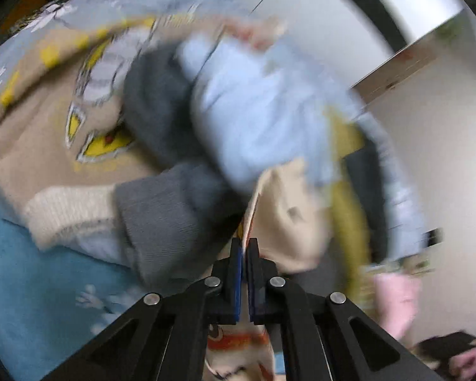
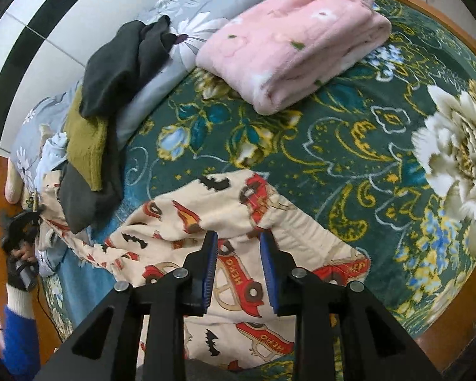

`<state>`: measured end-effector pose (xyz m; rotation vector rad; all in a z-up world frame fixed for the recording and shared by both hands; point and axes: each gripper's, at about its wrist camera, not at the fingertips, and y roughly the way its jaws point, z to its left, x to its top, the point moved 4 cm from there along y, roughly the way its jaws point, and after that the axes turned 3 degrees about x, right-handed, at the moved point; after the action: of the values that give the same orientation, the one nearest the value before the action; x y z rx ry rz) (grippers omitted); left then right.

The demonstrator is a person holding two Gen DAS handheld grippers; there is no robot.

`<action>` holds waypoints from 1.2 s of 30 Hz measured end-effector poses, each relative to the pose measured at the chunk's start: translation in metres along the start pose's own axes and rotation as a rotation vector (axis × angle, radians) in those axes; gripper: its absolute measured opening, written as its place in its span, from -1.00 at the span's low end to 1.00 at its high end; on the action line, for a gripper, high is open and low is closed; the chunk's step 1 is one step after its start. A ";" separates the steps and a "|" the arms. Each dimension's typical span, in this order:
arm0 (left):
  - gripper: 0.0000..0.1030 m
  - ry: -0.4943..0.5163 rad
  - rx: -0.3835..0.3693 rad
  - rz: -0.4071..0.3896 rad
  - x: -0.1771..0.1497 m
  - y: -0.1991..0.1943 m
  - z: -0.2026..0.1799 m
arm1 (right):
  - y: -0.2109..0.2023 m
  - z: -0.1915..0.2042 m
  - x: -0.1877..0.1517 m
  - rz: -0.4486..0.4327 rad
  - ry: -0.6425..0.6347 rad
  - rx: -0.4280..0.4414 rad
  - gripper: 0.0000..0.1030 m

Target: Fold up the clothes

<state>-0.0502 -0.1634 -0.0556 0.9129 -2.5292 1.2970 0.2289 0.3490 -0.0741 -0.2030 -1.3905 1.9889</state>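
Note:
A cream garment printed with red cars and black bats point(image 2: 225, 222) lies spread on the bed's green floral blanket point(image 2: 349, 146). My right gripper point(image 2: 238, 238) is open just above it, a finger on each side of a raised fold. My left gripper point(image 1: 245, 244) is shut on an edge of the same cream garment point(image 1: 285, 216), lifting it; that view is blurred. The left gripper also shows at the far left of the right wrist view point(image 2: 22, 231), held by a gloved hand at the garment's far end.
A pile of clothes lies at the bed's left: a black piece point(image 2: 120, 63), an olive piece point(image 2: 85, 146), a grey piece point(image 2: 76, 203), a pale blue piece point(image 1: 257, 111) and a tan cartoon sweater point(image 1: 63, 127). A folded pink fleece point(image 2: 295, 38) lies at the back. A wooden bed rim point(image 2: 460, 31) runs around.

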 end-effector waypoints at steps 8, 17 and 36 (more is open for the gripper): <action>-0.94 -0.322 0.015 -0.111 -0.116 -0.111 0.158 | 0.015 0.001 -0.010 0.023 0.004 0.019 -0.45; -0.92 -0.558 0.119 -0.017 -0.207 -0.108 0.253 | 0.038 0.000 -0.015 0.083 -0.002 0.019 -0.45; -0.36 -0.703 0.149 -0.115 -0.147 -0.096 0.291 | 0.084 -0.055 0.052 0.095 0.266 0.213 0.08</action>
<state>0.1622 -0.3658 -0.2266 1.7837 -2.8097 1.3073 0.1791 0.4076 -0.1572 -0.4266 -1.0117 2.0829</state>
